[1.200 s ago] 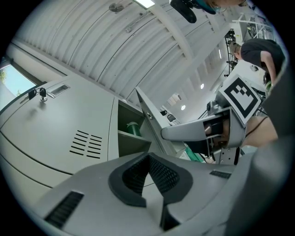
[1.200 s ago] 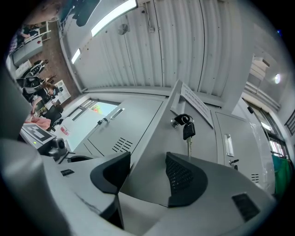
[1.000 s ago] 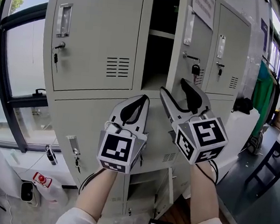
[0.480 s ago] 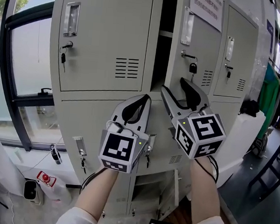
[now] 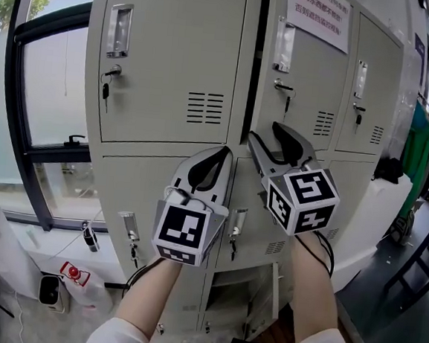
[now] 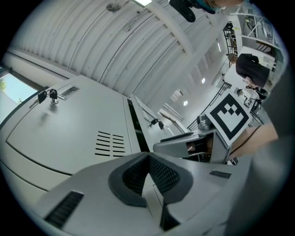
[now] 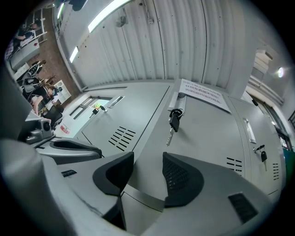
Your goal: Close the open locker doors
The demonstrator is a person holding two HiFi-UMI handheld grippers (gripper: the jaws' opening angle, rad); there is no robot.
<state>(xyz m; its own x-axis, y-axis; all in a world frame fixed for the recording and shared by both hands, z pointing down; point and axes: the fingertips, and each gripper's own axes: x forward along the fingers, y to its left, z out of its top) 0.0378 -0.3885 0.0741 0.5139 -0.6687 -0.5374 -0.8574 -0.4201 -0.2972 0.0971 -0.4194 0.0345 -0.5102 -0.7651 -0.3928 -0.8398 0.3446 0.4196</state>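
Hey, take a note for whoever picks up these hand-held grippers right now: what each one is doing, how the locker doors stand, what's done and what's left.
Left hand-held gripper: shut, empty, held up in front of the lockers.
Right hand-held gripper: open; its jaws have just been closing, with nothing between them. Its tips are at the face of the upper middle door.
Doors: the upper middle door is nearly shut, with a narrow dark gap along its left edge. The bottom middle door looks ajar.
Done: the upper door is almost closed.
Left: push it fully home, then close the bottom one.
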